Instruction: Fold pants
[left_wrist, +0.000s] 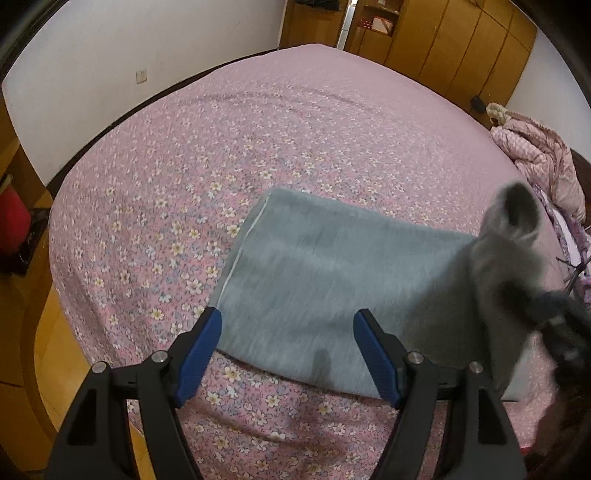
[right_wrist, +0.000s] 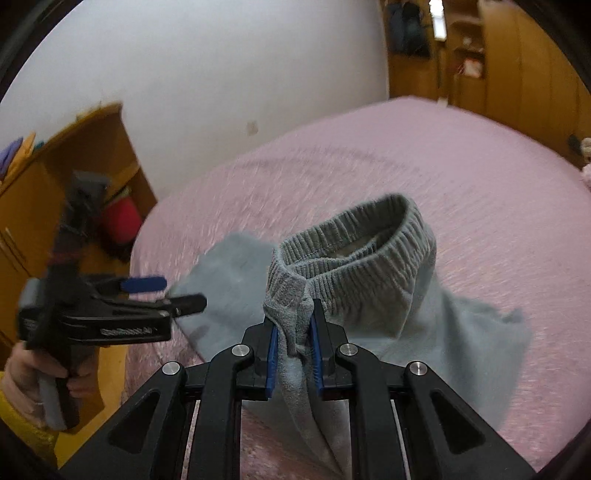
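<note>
Blue pads of the right gripper (right_wrist: 293, 330) clamp bunched fabric of the grey pants (right_wrist: 354, 280) beside the waistband, lifting it off the pink bed (right_wrist: 480, 177). Left gripper (left_wrist: 287, 349) hovers with fingers apart, holding nothing. Folding looks partway: 1 layer lies flat, more remains.

Black tongs (right_wrist: 293, 332), blue finger pads (left_wrist: 201, 352), silver screws, yellow sleeve (right_wrist: 26, 428)
</note>
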